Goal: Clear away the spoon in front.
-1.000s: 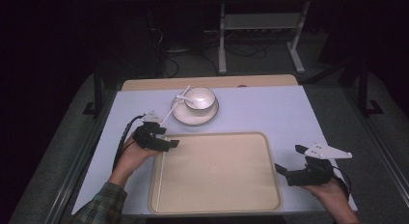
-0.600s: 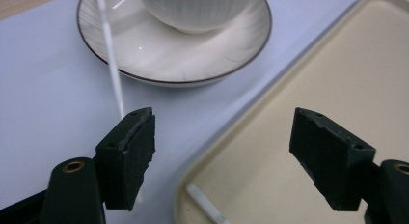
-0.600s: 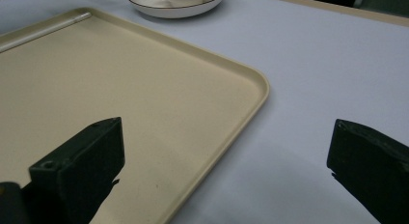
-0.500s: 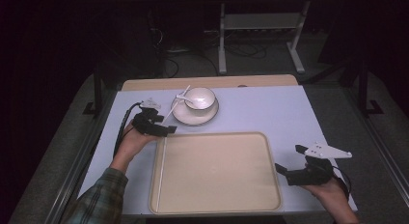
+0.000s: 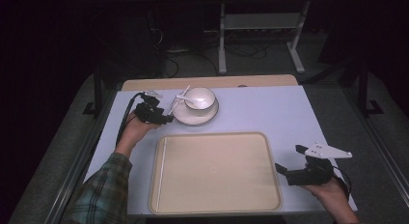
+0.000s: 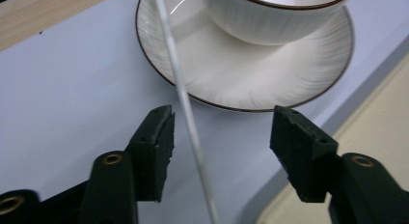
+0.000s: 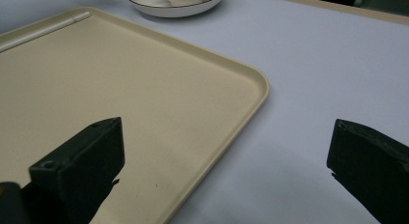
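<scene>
1. Left gripper (image 5: 166,119) sits just left of the saucer (image 5: 195,115), at the table's (image 5: 270,108) far left side.
2. Its jaws have just been closing, and they stand part-spread, with the thin white spoon handle (image 6: 185,108) running between them, nearer one pad; no pad presses on it.
3. In the left gripper view the saucer rim lies just beyond the jaw tips, and the cup (image 6: 275,16) stands on it.
4. The spoon (image 5: 181,98) leans out of the cup (image 5: 200,97), with its handle sticking out toward the left gripper.
5. Right gripper (image 5: 288,168) hangs at the tray's (image 5: 217,175) right edge, jaws spread wide, nothing between them.
6. In the right gripper view one jaw is over the tray corner (image 7: 251,84), the other over bare table.
</scene>
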A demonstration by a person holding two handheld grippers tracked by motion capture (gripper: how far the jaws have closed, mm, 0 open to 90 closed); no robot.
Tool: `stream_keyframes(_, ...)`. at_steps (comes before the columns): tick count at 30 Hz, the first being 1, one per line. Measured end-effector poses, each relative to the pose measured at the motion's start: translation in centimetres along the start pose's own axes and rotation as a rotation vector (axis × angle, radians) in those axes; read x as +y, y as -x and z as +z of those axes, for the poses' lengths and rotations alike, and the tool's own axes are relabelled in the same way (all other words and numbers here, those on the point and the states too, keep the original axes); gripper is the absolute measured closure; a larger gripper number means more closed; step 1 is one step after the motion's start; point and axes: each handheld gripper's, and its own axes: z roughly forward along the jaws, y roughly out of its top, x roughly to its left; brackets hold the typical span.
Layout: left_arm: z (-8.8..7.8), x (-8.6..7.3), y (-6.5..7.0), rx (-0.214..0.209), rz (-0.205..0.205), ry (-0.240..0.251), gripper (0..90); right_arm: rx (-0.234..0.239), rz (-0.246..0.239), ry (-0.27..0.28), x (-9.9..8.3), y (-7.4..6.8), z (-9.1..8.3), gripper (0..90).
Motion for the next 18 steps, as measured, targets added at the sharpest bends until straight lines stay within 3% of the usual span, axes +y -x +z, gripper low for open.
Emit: stream_keyframes(18,3.1,0.4,-1.3,0.069,-0.017,-0.114,61.7,0.0,0.001,0.005,-0.1,0.1,-0.1,0.0)
